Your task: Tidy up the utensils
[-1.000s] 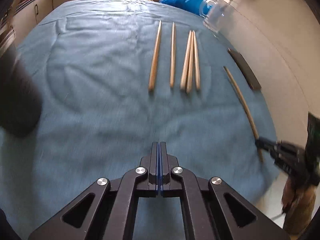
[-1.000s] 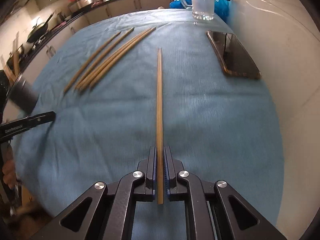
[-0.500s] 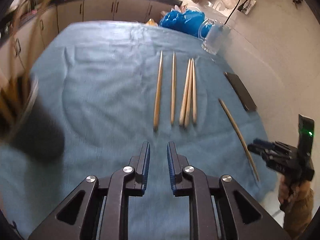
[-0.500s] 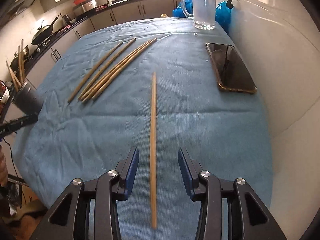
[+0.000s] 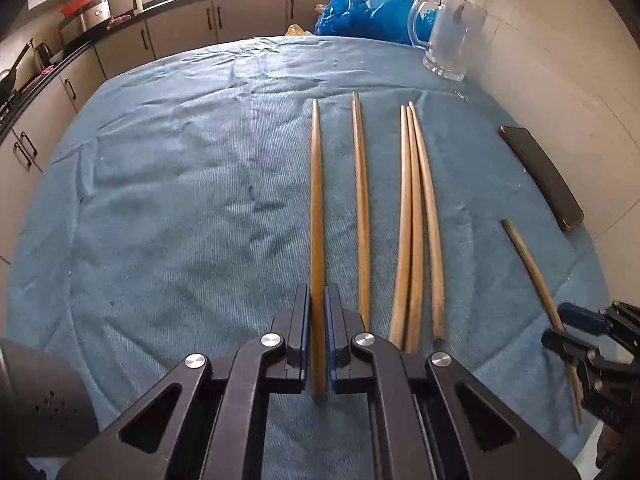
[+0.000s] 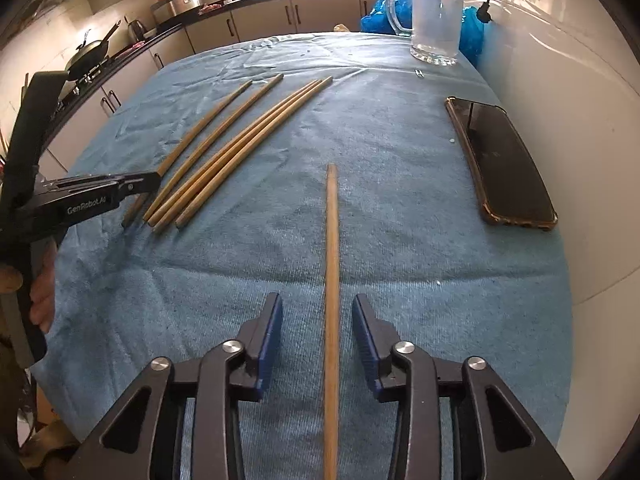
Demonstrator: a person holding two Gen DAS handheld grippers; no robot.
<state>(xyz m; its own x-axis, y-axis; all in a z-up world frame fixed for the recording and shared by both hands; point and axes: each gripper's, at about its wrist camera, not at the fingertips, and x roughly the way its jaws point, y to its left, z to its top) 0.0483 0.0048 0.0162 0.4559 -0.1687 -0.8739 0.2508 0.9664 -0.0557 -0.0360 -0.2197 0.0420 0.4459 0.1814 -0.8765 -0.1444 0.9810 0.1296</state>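
Note:
Several wooden chopsticks lie on the blue cloth [image 5: 180, 200]. My left gripper [image 5: 317, 292] has its jaws closing on the near end of the leftmost chopstick [image 5: 316, 200], and the pads press it. Beside it lie a single chopstick [image 5: 361, 208] and a bundle of three [image 5: 416, 220]. In the right wrist view a lone chopstick [image 6: 331, 220] lies flat between the blue pads of my right gripper [image 6: 317, 300]. Those jaws are closing but stand clear of it on both sides. The left gripper [image 6: 154, 180] shows at the left in that view.
A glass mug [image 6: 436, 20] stands at the far right by the white wall. A dark phone [image 6: 500, 160] lies along the right edge. A blue plastic bag [image 5: 360, 12] sits behind the table. A dark perforated container [image 5: 44, 400] is at the near left corner.
The left gripper swung from the dark container to the leftmost chopstick, opened and closed around it. The right gripper let go of its chopstick, which now lies on the cloth, and drew back.

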